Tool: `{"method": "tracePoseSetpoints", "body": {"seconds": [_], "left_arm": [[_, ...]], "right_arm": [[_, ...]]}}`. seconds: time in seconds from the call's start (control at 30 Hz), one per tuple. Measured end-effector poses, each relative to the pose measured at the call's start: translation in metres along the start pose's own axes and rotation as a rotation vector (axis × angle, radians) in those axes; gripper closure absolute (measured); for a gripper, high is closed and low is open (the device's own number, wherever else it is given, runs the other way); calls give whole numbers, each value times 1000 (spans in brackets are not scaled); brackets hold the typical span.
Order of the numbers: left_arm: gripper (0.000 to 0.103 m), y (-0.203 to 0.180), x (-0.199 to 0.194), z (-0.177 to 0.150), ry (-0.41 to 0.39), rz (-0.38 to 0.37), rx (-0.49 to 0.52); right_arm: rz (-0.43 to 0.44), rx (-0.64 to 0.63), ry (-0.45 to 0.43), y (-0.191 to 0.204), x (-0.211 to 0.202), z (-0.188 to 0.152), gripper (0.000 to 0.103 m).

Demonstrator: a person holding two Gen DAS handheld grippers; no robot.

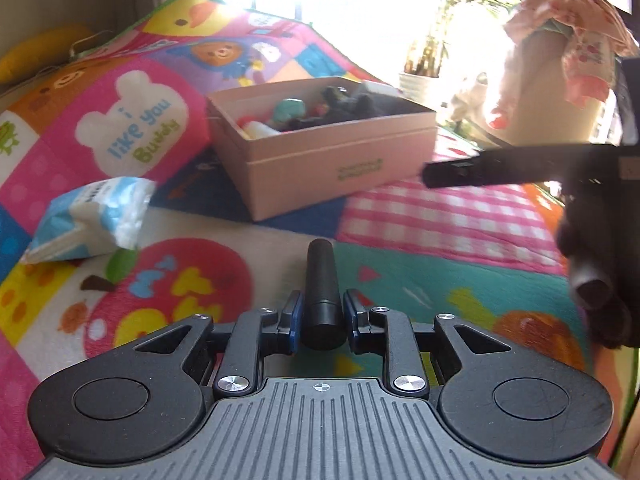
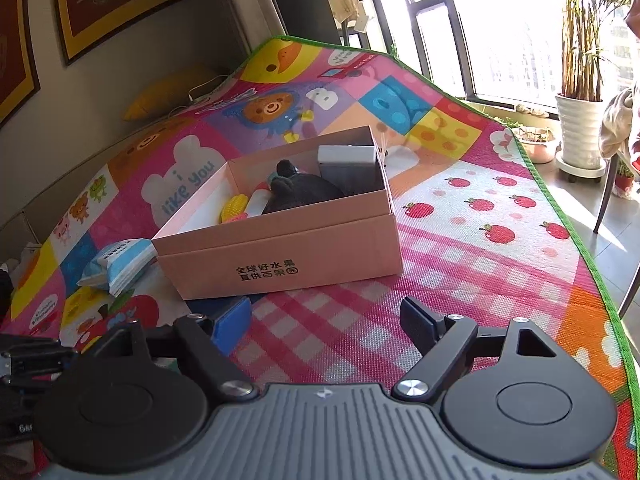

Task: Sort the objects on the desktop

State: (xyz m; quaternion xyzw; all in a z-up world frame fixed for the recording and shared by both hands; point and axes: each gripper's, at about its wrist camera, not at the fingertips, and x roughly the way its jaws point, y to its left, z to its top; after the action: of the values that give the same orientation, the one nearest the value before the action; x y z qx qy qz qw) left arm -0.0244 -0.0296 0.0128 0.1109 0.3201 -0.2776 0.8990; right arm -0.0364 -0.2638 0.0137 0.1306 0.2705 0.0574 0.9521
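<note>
The left gripper [image 1: 322, 316] is pinching a black stick [image 1: 323, 292]. Its blue pads [image 1: 294, 318] press on both sides of the stick, near its thick end. The stick is round like a tube and points away, toward the far side of the mat [image 1: 440, 216]. The right gripper [image 2: 326, 322] is spread wide, and only the pink checked part of the mat shows between its fingers. In the left wrist view, one black finger of the right gripper [image 1: 500, 168] pokes in from the right, near the corner of the box.

A pink box [image 2: 296, 256] sits on the bright play mat [image 2: 460, 264], just past both grippers. It is open on top. Inside are a dark soft toy [image 2: 304, 192], a grey and white block [image 2: 348, 160] in the far corner, a yellow toy corn [image 2: 236, 206] and a white thing [image 2: 258, 202] beside it. The box has dark writing on its near side.

A blue and white packet [image 2: 118, 262] lies on the mat, just left of the box. Far off to the right, a tall plant in a white pot [image 2: 580, 128] stands by the bright window.
</note>
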Motion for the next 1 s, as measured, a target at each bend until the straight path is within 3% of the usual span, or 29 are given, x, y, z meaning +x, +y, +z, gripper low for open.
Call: {"method": "tracePoseSetpoints", "body": {"seconds": [0.13, 0.23, 0.3, 0.43, 0.6, 0.73, 0.87, 1.0], "left_arm": [[74, -24, 12, 6, -18, 2, 70], [65, -22, 14, 10, -16, 43, 63], [49, -17, 9, 10, -18, 93, 68], [33, 5, -4, 9, -22, 221, 50], [11, 42, -20, 4, -25, 269, -36], [8, 69, -30, 0, -43, 304, -113], [7, 93, -33, -2, -49, 348, -169], [7, 107, -38, -8, -58, 379, -202]], "right_arm": [[24, 4, -1, -2, -3, 1, 20], [12, -30, -16, 2, -12, 2, 20], [2, -80, -24, 7, -20, 2, 18], [31, -189, -5, 19, -29, 5, 6], [139, -377, 97, 54, -13, 1, 2], [181, -411, 164, 90, 7, -5, 2], [184, -487, 146, 126, 24, -13, 2], [168, -439, 189, 142, 54, -5, 2]]}}
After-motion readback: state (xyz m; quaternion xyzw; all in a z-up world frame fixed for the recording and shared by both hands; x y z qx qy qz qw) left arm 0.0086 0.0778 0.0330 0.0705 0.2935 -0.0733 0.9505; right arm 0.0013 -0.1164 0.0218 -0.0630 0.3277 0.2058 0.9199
